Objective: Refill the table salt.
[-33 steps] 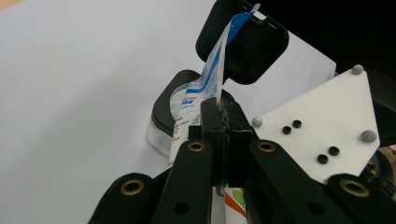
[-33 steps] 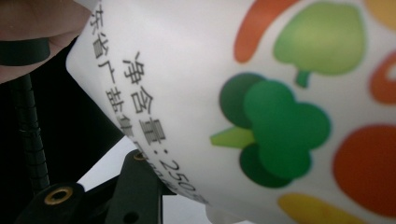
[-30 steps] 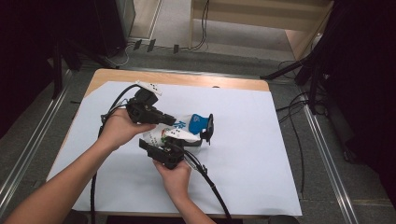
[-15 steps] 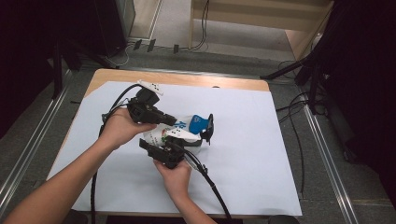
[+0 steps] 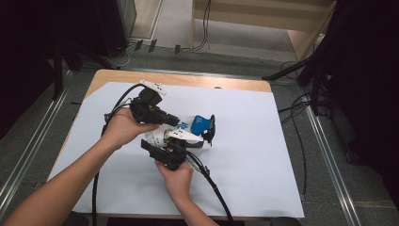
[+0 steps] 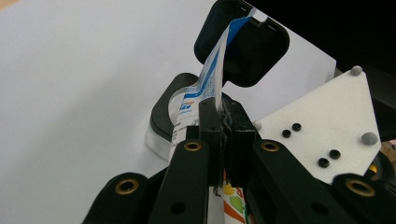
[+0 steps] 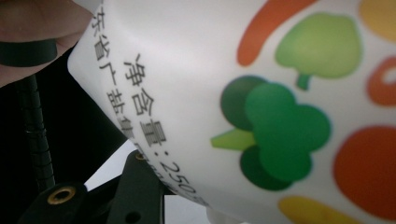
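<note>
A soft white pouch [image 5: 194, 124] with a blue top and printed vegetables hangs just above the white-covered table [image 5: 263, 150], between both grippers. My left gripper [image 5: 175, 121] comes in from the left and is shut on the pouch's thin edge [image 6: 211, 70]; its jaws [image 6: 223, 109] have just eased a touch, with the film still pinched flat. My right gripper [image 5: 205, 133], reaching from below, is shut on the pouch's body, its black pads [image 6: 252, 51] on either side. Up close, the pouch [image 7: 261, 93] covers the right gripper view, above one black finger [image 7: 135, 191].
The white sheet [image 5: 113, 179] covers most of the wooden table, whose far edge [image 5: 188, 79] shows bare. Black cables [image 5: 214, 188] trail from both grippers toward the near edge. Dark stands and floor cables [image 5: 301, 113] surround the table.
</note>
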`<state>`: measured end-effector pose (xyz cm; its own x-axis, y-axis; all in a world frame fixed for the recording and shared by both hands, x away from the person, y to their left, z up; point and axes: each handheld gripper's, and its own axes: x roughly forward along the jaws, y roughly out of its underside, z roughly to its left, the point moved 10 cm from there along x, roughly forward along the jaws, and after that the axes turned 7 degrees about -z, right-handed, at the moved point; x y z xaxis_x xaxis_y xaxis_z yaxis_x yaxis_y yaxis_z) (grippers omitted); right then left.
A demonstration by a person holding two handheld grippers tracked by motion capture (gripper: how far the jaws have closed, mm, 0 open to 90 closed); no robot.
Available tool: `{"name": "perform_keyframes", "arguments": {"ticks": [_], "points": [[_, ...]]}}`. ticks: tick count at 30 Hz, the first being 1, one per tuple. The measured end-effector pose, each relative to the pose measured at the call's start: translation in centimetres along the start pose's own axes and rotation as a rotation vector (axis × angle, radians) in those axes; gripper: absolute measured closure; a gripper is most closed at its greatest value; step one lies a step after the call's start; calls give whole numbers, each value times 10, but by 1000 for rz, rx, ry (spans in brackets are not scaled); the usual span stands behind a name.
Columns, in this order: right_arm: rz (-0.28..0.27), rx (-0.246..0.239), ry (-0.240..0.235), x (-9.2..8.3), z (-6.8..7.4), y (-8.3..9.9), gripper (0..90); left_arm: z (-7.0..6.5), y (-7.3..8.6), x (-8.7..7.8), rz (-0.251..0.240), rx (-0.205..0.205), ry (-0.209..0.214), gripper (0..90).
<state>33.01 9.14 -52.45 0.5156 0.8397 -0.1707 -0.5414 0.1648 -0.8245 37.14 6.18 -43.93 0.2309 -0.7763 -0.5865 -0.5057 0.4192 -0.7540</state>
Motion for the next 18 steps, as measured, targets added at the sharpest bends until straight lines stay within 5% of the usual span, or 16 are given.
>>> {"name": "perform_keyframes", "arguments": {"ticks": [18], "points": [[2, -8, 2, 0, 0, 1, 644, 4, -8, 16, 44, 21, 16, 851]]}}
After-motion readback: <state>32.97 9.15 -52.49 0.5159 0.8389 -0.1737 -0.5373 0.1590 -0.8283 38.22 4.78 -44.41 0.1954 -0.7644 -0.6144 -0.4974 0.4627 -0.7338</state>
